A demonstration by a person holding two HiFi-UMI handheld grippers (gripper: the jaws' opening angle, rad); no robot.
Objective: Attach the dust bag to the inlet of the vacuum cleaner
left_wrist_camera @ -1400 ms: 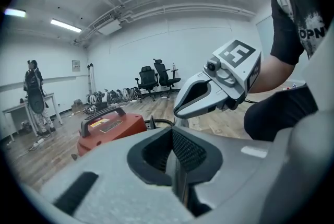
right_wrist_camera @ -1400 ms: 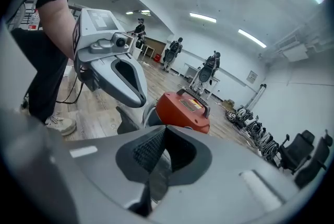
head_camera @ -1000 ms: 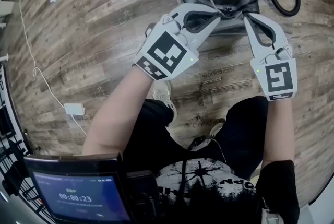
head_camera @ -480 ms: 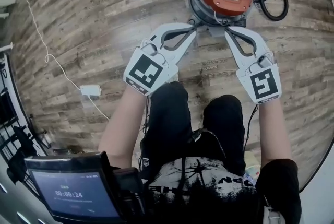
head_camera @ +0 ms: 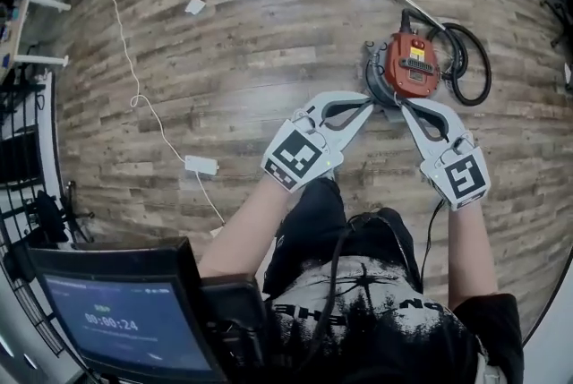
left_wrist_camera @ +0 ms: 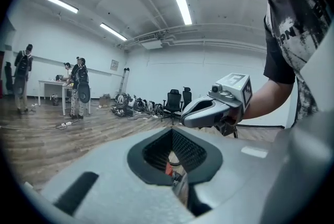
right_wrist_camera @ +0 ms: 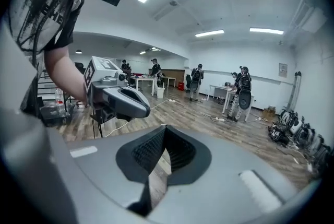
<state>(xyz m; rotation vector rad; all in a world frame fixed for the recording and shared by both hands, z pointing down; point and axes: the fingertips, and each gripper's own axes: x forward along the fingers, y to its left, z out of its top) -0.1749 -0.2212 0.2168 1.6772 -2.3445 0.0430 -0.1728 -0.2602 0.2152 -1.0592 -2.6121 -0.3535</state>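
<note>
Left tool (head_camera: 370, 102), right tool (head_camera: 405, 107) pressed together, empty; vacuum cleaner (head_camera: 411, 71) orange-topped, black hose (head_camera: 476, 69) coiled beside.

The person has a black printed T-shirt (head_camera: 358, 311), grey left gripper (head_camera: 370, 103), grey right gripper (head_camera: 402, 105).

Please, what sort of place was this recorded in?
Probably a large open workroom or lab, not a home: long strip lights on a high white ceiling, office chairs along the wall, and several people standing at tables.
</note>
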